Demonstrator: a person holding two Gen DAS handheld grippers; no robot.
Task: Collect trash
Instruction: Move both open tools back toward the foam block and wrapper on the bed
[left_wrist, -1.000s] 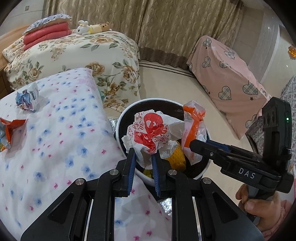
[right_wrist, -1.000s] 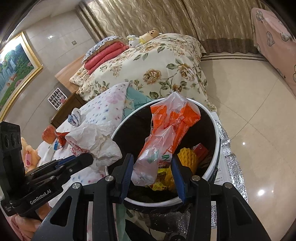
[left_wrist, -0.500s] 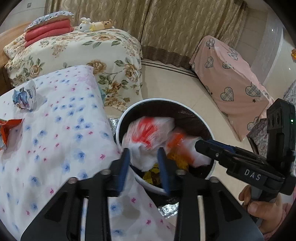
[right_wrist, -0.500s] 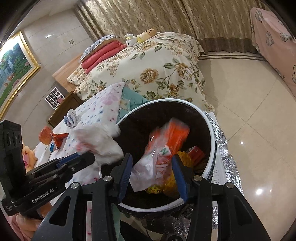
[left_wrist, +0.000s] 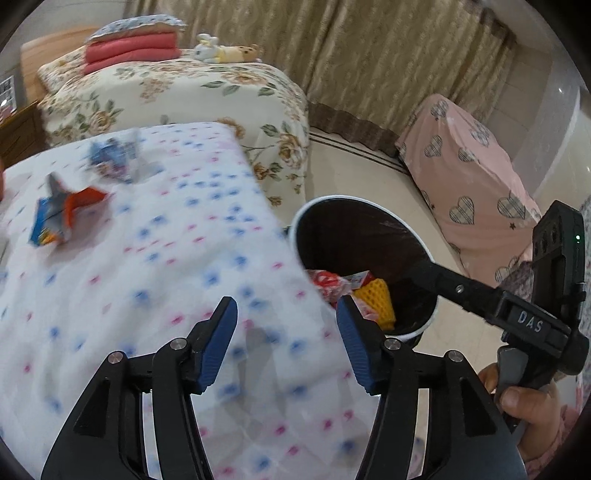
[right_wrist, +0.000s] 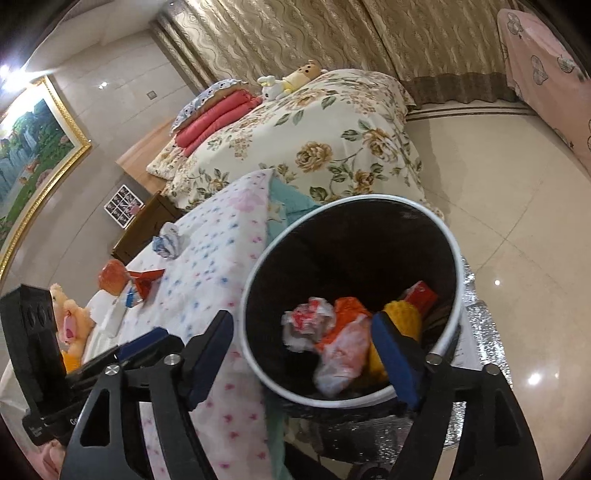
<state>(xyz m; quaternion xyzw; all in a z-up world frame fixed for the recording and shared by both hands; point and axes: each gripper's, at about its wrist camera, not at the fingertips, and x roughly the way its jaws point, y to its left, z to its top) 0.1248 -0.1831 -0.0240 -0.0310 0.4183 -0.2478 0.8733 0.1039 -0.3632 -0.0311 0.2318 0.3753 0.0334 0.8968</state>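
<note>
Both the left gripper (left_wrist: 286, 325) and right gripper (right_wrist: 306, 349) hang spread and empty, the red-printed paper wad (right_wrist: 308, 323) and orange plastic wrapper (right_wrist: 343, 347) lying inside the white-rimmed trash bin (right_wrist: 448, 236) beside the flower-dotted bedspread (left_wrist: 147, 277).

Both grippers have let go. The left gripper (left_wrist: 286, 341), a second ago pinching the red-and-white wrapper (right_wrist: 306, 323), now gapes with nothing between its fingers, and it has swung leftward over the dotted sheet (left_wrist: 147, 277). The right gripper (right_wrist: 303, 354) has spread too; its orange bag (right_wrist: 345, 343) now lies beside the wrapper, low inside the bin (right_wrist: 452, 251).
</note>
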